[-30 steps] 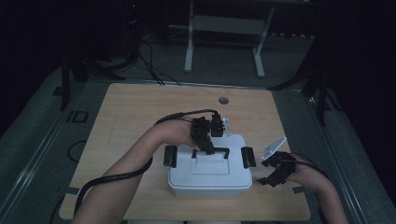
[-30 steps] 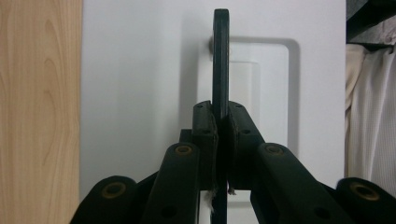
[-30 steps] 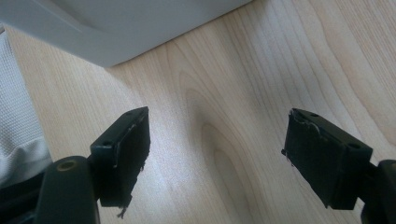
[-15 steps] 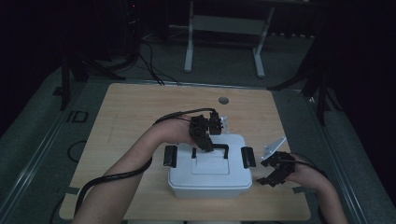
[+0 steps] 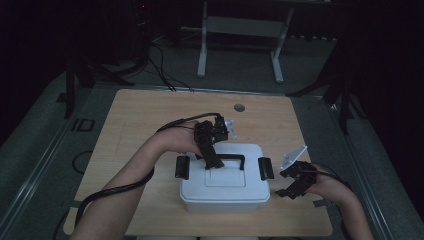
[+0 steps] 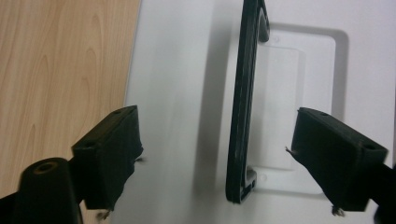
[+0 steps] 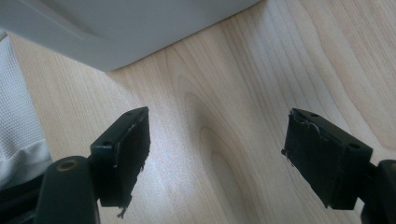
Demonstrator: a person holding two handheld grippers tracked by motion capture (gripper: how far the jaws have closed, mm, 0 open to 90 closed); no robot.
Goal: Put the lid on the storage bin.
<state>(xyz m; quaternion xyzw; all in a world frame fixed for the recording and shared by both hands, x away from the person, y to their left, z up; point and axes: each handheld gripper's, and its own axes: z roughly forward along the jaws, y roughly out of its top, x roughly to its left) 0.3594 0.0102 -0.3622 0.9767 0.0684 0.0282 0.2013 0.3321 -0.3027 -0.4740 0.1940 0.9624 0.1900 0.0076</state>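
Observation:
A white lidded box (image 5: 225, 192) stands on the wooden table (image 5: 150, 115), toward its front. On the lid a black carry handle (image 5: 232, 158) is raised, and a black latch sits at each end, left (image 5: 182, 167) and right (image 5: 265, 168). My left gripper (image 5: 212, 160) hangs open over the lid at the handle's left part. In the left gripper view the handle bar (image 6: 243, 107) runs between the two spread jaws of the left gripper (image 6: 219, 158), touching neither. My right gripper (image 5: 292, 182) is open just right of the box, low over bare wood, and the right gripper (image 7: 215, 158) holds nothing.
A small round hole (image 5: 239, 107) marks the table's far side. The box's corner (image 7: 116, 32) lies close ahead of the right jaws, with pale cloth (image 7: 18, 126) at that view's left edge. Dark floor, cables and a metal frame (image 5: 240, 30) lie beyond the table.
The left gripper has shifted slightly left and lower along the handle. The right gripper and the box have stayed put.

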